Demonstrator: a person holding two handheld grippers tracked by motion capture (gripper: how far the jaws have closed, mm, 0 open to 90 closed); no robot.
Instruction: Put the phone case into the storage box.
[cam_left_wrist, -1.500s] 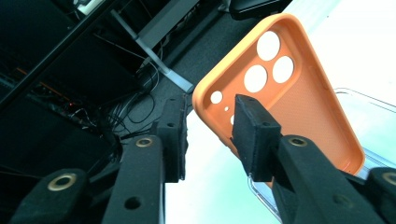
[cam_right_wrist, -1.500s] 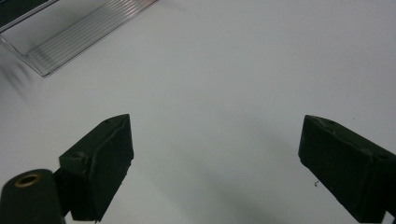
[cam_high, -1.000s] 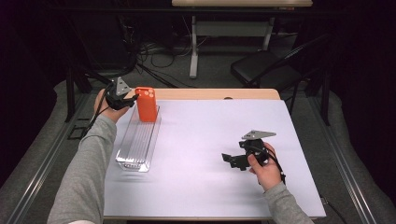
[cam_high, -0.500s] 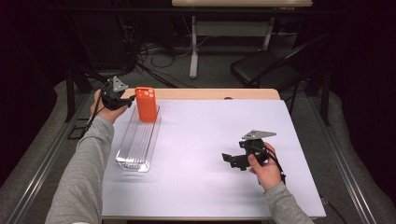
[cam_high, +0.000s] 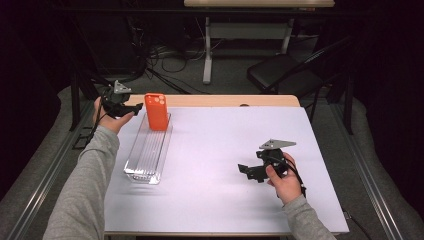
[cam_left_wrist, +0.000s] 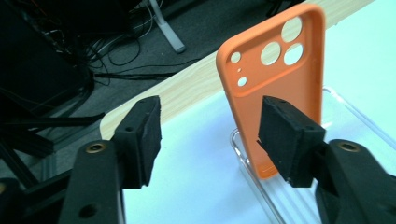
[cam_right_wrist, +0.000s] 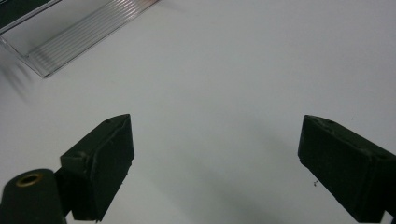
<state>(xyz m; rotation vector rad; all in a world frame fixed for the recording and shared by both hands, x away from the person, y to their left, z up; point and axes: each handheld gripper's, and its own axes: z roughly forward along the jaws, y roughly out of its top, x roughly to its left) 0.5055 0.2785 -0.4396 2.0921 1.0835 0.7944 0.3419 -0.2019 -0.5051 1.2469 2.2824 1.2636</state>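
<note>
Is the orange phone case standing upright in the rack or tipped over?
Upright: the orange phone case stands on end at the far end of the clear rack, camera cutouts on top.

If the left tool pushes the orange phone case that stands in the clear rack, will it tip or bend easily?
The case is probably light: it looks like a thin, empty shell with open camera holes. It stands upright on its short end in the ribbed rack, so a sideways push would likely tip it. It may flex a little if squeezed.
</note>
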